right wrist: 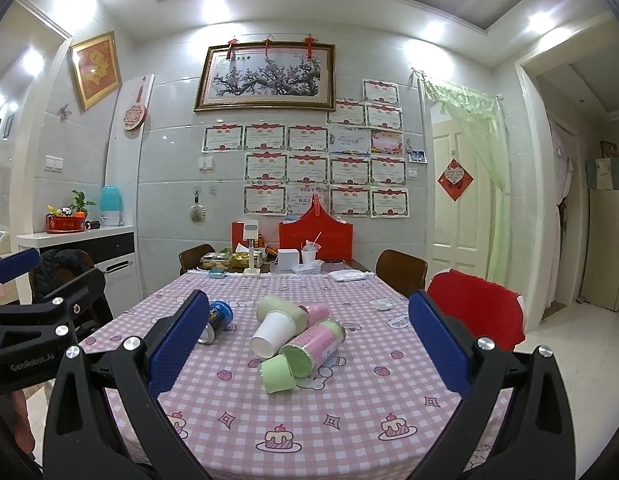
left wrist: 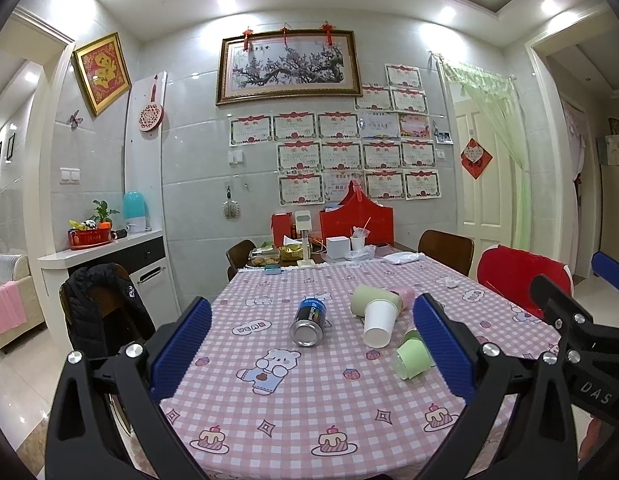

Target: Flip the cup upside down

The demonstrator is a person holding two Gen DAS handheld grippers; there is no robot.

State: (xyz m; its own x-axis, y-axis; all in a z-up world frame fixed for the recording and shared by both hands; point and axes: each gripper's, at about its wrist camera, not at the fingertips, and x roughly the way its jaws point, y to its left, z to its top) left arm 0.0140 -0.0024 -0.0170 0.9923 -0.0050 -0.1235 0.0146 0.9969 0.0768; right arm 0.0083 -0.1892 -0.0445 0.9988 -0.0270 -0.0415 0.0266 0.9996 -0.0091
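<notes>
A white paper cup [left wrist: 379, 323] [right wrist: 271, 334] lies on its side on the pink checked tablecloth, mouth toward me. A small green cup [left wrist: 412, 358] [right wrist: 278, 374] lies on its side nearer me. A larger green cup [left wrist: 374, 299] [right wrist: 279, 309] lies behind the white one. My left gripper [left wrist: 313, 354] is open and empty, above the near table, with the cups between its fingers in view. My right gripper [right wrist: 309, 348] is open and empty, framing the same cups from the right.
A blue drink can [left wrist: 308, 322] [right wrist: 216, 320] lies on its side left of the cups. A pink and green canister [right wrist: 315, 346] lies beside the small green cup. Boxes and food containers [left wrist: 329, 240] stand at the table's far end. A red-covered chair [left wrist: 521, 276] stands at right.
</notes>
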